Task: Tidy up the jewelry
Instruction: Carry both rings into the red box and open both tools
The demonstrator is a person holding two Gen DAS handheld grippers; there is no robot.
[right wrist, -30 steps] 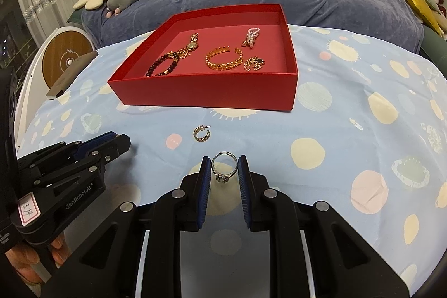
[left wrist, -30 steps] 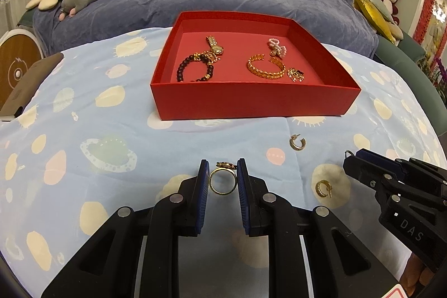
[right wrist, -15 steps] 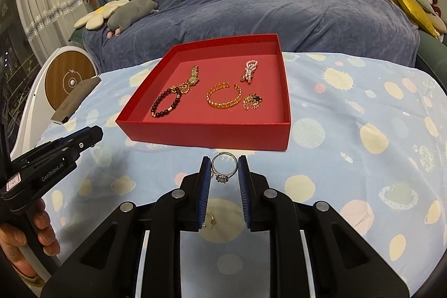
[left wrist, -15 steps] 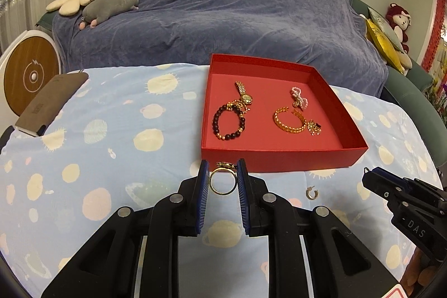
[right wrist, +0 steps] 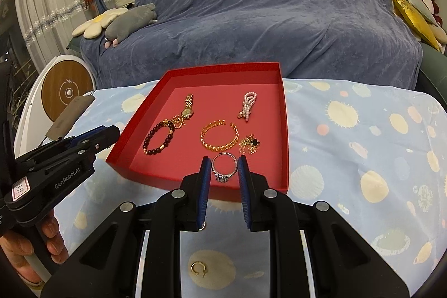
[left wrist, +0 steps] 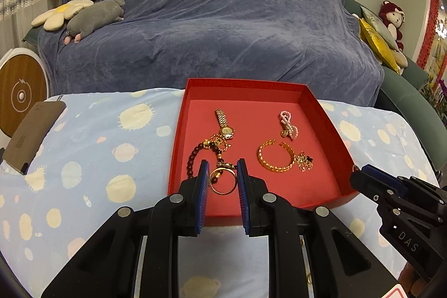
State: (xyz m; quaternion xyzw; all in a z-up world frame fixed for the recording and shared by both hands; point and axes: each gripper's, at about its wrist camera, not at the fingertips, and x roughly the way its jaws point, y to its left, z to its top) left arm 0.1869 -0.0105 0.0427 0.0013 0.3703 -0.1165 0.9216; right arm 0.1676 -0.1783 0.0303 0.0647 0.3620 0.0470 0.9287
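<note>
My left gripper (left wrist: 223,172) is shut on a gold ring (left wrist: 223,182), held over the near edge of the red tray (left wrist: 318,113). My right gripper (right wrist: 224,168) is shut on a silver ring (right wrist: 224,168) with a stone, above the tray's (right wrist: 283,113) near right corner. Inside the tray lie a gold watch (left wrist: 225,124), a dark bead bracelet (right wrist: 157,138), a gold chain bangle (left wrist: 276,155), a pink pearl piece (right wrist: 248,105) and a small gold charm (left wrist: 304,161). A gold hoop earring (right wrist: 199,268) lies on the cloth below my right gripper.
The table carries a light blue cloth with planet prints (left wrist: 97,144). A brown flat case (left wrist: 33,136) lies at its left edge. Behind stands a sofa under a blue cover (left wrist: 223,27) with plush toys (left wrist: 92,18). A hand (right wrist: 33,250) holds the left gripper.
Both grippers rose and moved forward from above the cloth to above the tray's near edge, each still holding its ring. The loose earrings have dropped out of the left view.
</note>
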